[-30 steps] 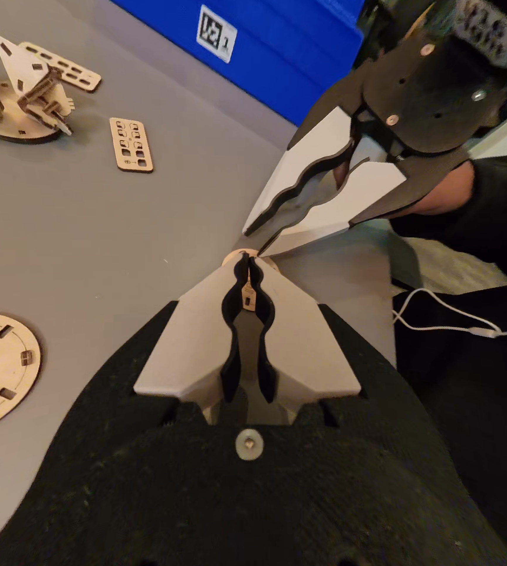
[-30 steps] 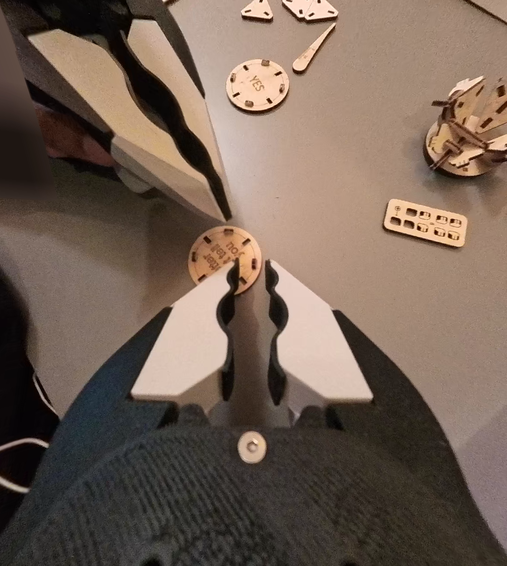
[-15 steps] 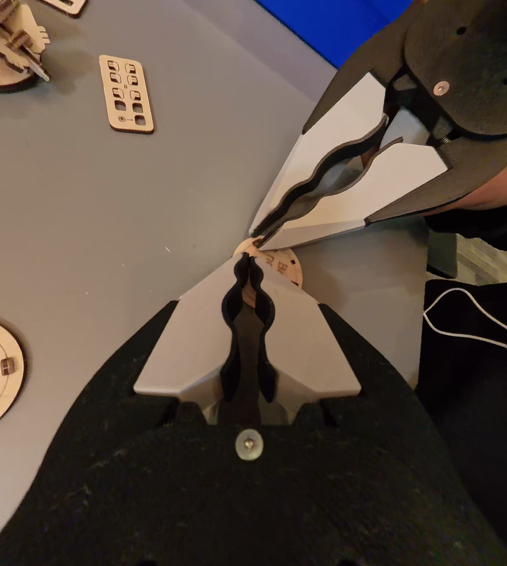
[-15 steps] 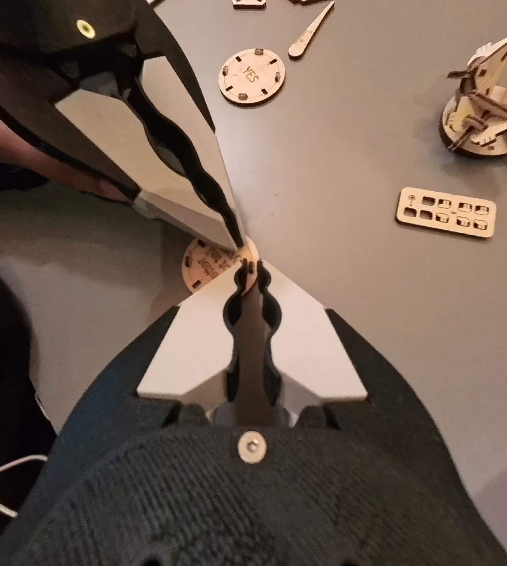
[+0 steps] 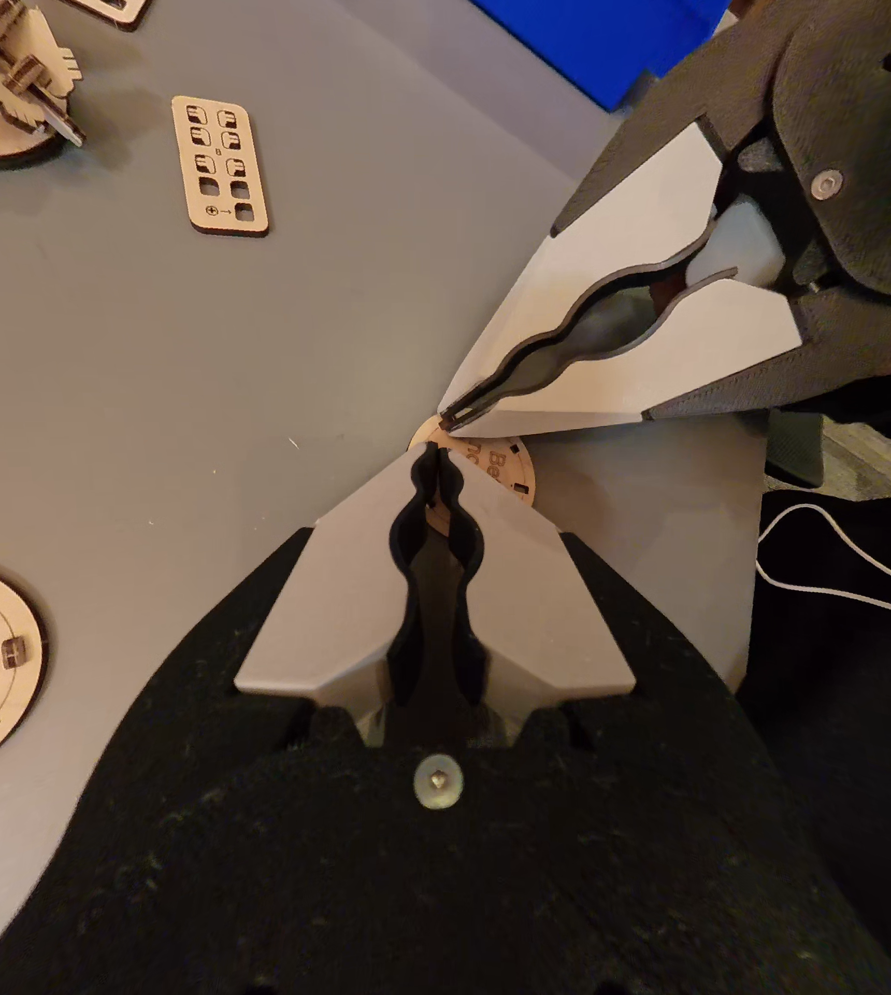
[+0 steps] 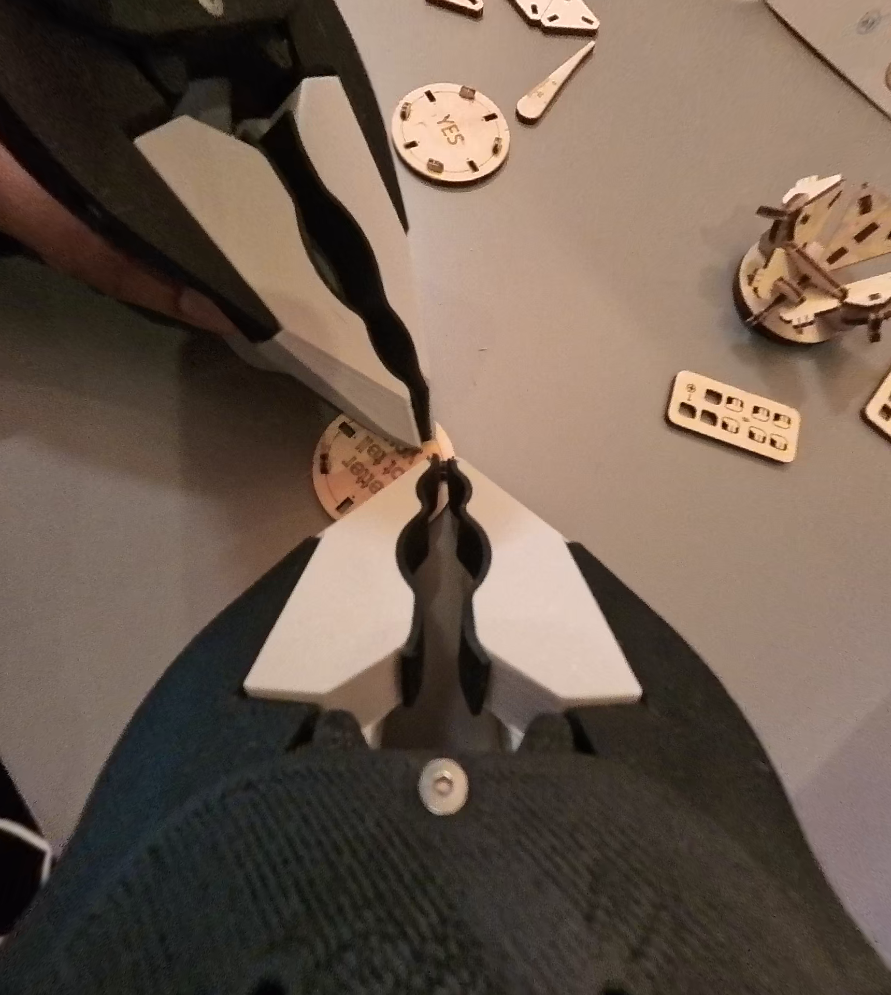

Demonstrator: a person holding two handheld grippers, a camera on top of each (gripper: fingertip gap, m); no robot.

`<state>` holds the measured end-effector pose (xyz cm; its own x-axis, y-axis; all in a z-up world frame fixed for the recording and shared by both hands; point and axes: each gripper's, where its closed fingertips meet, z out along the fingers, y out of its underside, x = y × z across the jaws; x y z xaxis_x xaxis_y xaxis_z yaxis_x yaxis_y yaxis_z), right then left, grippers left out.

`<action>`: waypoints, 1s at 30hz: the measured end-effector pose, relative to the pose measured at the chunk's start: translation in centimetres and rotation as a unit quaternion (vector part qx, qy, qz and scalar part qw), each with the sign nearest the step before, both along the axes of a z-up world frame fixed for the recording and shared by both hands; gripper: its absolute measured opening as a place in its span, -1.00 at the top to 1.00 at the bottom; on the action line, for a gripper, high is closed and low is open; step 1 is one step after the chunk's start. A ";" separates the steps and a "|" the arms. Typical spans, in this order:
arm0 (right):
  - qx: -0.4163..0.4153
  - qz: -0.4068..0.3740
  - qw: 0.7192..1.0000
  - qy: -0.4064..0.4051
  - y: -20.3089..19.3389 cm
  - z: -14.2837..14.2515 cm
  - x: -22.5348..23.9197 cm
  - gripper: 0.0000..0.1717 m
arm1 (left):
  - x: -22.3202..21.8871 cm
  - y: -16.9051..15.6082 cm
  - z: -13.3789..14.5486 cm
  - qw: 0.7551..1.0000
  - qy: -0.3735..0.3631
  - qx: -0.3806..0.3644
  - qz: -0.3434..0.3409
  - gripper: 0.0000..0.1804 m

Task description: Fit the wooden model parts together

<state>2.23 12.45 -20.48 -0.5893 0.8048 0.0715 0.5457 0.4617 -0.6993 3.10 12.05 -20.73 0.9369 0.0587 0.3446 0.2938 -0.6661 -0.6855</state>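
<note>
Left wrist view: my left claw [image 5: 437,449], jaws closed, is pressing its tips onto the flat wooden disc [image 5: 508,467] near the grey table's [image 5: 163,377] near edge; a slotted wooden card [image 5: 226,164] is lying beyond.
Right wrist view: my right claw [image 6: 444,462] is meeting the disc [image 6: 349,474] closed too, a wooden model [image 6: 831,274] standing toward the right edge.

Engraved lettering on two wooden discs [image 6: 357,474] [image 6: 450,134]; symbol marks on slotted wooden card [image 5: 227,164].
</note>
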 end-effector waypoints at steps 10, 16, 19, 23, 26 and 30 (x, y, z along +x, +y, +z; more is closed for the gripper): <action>-0.079 -0.006 0.996 -0.043 -0.2 -0.1 -0.2 0.99 | 0.0 0.0 0.0 1.000 0.014 -0.001 -0.001 1.00; -0.129 -0.036 0.988 -0.071 -0.3 0.0 -0.2 1.00 | 0.0 -0.1 -0.1 1.000 0.020 -0.004 0.005 1.00; -0.184 -0.052 0.979 -0.072 -0.2 0.1 -0.2 1.00 | 0.1 -0.1 -0.1 1.000 0.015 -0.004 0.003 1.00; -0.252 -0.034 0.967 -0.031 -1.2 2.6 -0.4 1.00 | 0.1 -0.1 -0.2 0.999 0.034 -0.008 0.003 1.00; -0.281 -0.078 0.957 -0.009 1.2 4.1 -1.6 1.00 | 0.1 -0.1 -0.2 0.999 0.038 -0.008 0.005 0.99; -0.240 -0.060 0.969 -0.023 1.0 3.0 -0.8 1.00 | 0.1 -0.1 -0.2 1.000 0.024 -0.006 0.004 0.99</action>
<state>1.42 13.49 -17.45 -0.4826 0.8021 -0.3518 0.6118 0.0214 -0.7907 3.16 11.99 -20.91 0.9519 0.0691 0.2987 0.2656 -0.6722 -0.6911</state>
